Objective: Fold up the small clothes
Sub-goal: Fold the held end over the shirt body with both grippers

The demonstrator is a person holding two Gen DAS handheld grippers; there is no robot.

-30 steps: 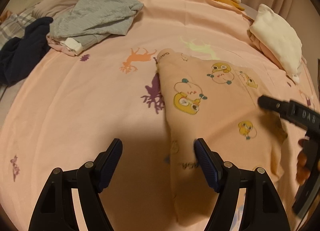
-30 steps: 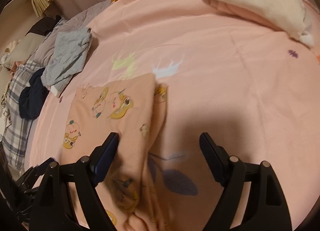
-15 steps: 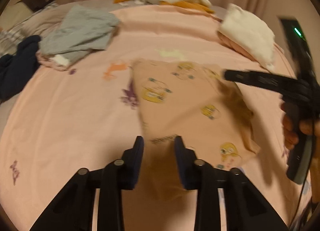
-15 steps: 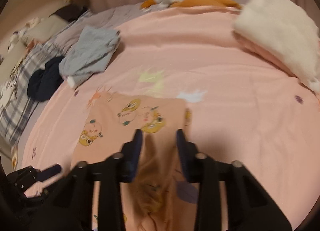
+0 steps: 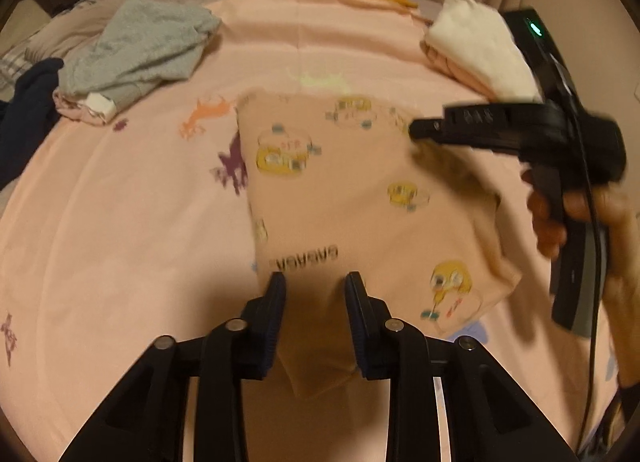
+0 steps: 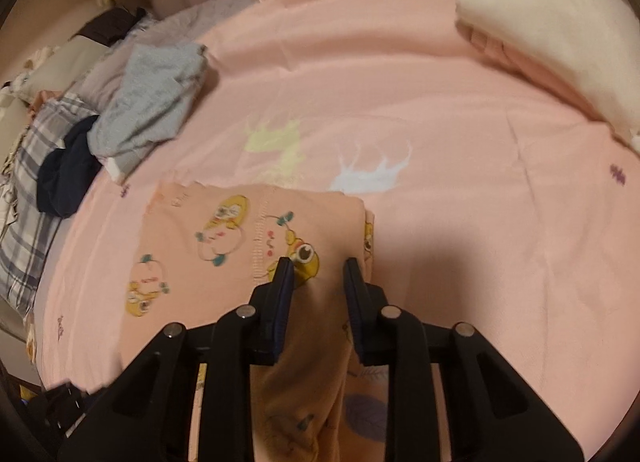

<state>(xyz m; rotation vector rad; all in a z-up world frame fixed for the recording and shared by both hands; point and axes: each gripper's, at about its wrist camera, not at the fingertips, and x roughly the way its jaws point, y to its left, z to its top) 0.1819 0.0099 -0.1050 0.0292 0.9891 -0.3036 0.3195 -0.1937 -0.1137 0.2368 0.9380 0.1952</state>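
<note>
A peach cotton garment printed with yellow cartoon figures [image 5: 352, 198] is spread on the pink animal-print bedsheet [image 5: 120, 222] ahead of both pairs of jaws. A bunched near edge is clamped between the narrowed jaws of the left gripper [image 5: 315, 280]. Another fold of the same garment [image 6: 224, 262] appears pinched by the right gripper [image 6: 319, 267], though blur obscures the contact. A grey crumpled top [image 5: 144, 46] lies far beyond, to the left of the jaws.
</note>
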